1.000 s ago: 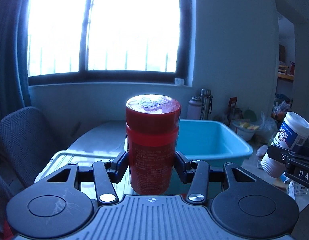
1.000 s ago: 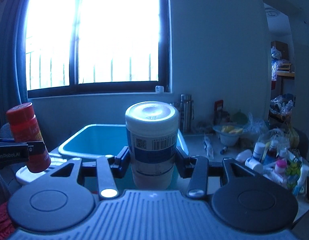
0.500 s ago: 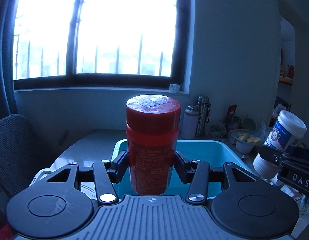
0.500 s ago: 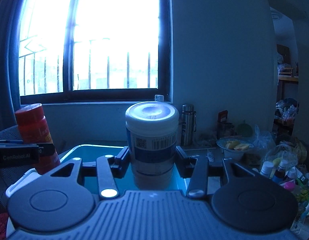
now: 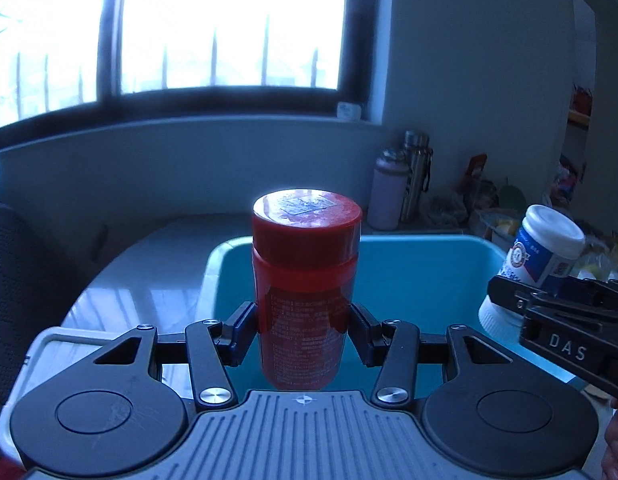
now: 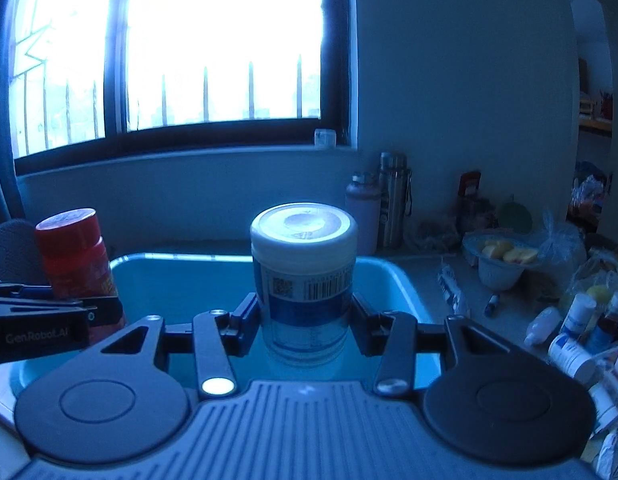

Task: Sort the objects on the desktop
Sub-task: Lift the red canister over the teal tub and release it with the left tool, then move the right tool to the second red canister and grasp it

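My left gripper (image 5: 303, 328) is shut on an upright red jar (image 5: 305, 280) with a red lid, held over the near part of a blue plastic bin (image 5: 421, 268). The right gripper (image 6: 305, 320) is shut on a white jar (image 6: 305, 276) with a blue label and barcode, also upright above the blue bin (image 6: 181, 276). Each view catches the other hand's load: the white jar (image 5: 537, 256) at the right edge of the left wrist view, the red jar (image 6: 75, 256) at the left of the right wrist view.
A white tray (image 5: 69, 344) lies left of the bin. Flasks (image 6: 389, 200) stand at the back wall. To the right sit a bowl of fruit (image 6: 501, 260), a pen (image 6: 491, 304) and several small bottles (image 6: 569, 328). A chair (image 5: 17, 280) is on the left.
Both grippers have carried their jars forward and slightly down; the blue bin has grown larger and now lies under both jars. Grips are unchanged.
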`<action>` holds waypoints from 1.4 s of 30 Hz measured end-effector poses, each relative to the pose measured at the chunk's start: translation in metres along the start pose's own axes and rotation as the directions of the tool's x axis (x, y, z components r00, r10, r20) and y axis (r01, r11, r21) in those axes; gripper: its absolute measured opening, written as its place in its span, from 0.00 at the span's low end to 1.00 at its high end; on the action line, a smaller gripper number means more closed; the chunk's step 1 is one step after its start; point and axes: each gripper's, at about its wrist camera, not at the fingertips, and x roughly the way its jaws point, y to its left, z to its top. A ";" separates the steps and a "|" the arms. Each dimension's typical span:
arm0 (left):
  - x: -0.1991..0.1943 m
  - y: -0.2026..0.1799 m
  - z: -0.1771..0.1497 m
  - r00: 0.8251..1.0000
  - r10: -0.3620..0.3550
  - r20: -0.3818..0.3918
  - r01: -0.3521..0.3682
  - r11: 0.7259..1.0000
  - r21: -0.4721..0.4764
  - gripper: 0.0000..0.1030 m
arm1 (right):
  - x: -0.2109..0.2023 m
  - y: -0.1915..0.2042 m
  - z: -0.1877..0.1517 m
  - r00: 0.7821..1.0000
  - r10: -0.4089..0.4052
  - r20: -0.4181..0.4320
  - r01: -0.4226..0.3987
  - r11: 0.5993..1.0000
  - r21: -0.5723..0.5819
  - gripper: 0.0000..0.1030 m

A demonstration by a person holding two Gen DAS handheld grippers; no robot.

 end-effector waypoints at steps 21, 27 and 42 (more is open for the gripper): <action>-0.011 0.002 -0.008 1.000 0.028 0.003 -0.028 0.999 -0.017 0.75 | -0.010 0.001 -0.008 0.999 0.029 -0.025 -0.029 1.000 0.000 0.79; -0.038 0.000 -0.011 0.999 0.042 0.028 -0.042 0.999 -0.002 0.75 | -0.033 -0.003 -0.009 0.999 0.034 -0.001 -0.034 0.999 0.019 0.79; -0.113 0.015 -0.035 0.997 0.057 0.060 -0.053 0.997 -0.064 0.75 | -0.104 -0.009 -0.035 0.998 0.035 0.049 -0.037 0.999 0.038 0.85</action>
